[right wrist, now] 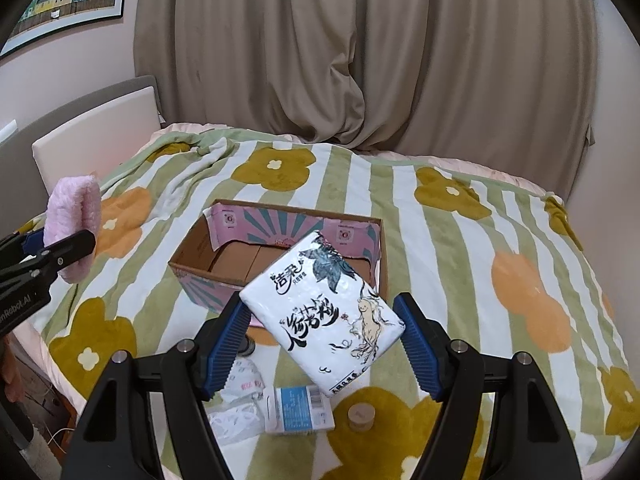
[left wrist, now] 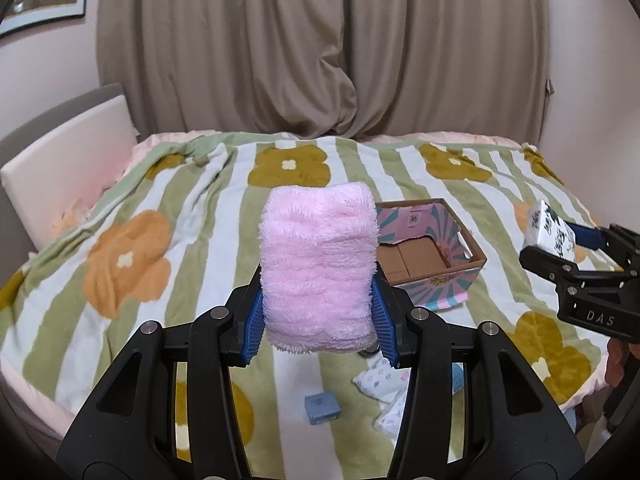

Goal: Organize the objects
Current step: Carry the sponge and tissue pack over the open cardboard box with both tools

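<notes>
Above the bed, left tool (left wrist: 318, 320) pinches pink towel (left wrist: 318, 268), right tool (right wrist: 322, 336) clamps tissue pack (right wrist: 320, 316) near box (right wrist: 280, 240) rim.

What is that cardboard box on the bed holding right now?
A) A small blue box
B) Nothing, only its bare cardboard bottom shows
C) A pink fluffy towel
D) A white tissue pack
B: the box shows only bare cardboard inside; the towel is up in the left gripper, and the tissue pack is in the right gripper, in front of the box.
</notes>
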Motion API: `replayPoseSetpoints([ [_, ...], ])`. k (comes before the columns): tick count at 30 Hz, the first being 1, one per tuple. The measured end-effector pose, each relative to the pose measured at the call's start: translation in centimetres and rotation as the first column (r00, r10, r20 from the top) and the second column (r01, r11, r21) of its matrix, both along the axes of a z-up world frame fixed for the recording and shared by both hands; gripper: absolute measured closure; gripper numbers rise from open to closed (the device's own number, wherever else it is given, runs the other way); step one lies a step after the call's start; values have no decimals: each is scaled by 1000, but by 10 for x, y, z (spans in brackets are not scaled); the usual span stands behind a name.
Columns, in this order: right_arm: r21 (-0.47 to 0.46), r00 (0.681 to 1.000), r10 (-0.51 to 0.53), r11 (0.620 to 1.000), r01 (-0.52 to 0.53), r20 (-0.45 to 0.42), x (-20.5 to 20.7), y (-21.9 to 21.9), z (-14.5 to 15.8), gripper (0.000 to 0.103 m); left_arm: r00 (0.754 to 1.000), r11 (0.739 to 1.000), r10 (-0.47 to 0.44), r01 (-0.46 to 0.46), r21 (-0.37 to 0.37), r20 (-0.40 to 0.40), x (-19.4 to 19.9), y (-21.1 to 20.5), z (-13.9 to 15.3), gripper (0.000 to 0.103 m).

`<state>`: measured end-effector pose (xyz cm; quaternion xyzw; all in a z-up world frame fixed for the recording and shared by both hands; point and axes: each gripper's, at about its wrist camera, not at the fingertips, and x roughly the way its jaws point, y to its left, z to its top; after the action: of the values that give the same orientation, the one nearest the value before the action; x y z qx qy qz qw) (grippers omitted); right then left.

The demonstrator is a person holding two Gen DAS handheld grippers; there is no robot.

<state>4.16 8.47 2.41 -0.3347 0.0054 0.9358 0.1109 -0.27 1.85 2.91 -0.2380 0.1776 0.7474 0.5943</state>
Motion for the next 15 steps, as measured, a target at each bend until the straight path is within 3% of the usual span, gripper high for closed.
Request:
replayPoseSetpoints([
  [15, -55, 994, -8, 998, 14, 110, -92, 41, -8, 34, 996, 985, -64, 72, -159, 56, -30, 111, -25, 61],
])
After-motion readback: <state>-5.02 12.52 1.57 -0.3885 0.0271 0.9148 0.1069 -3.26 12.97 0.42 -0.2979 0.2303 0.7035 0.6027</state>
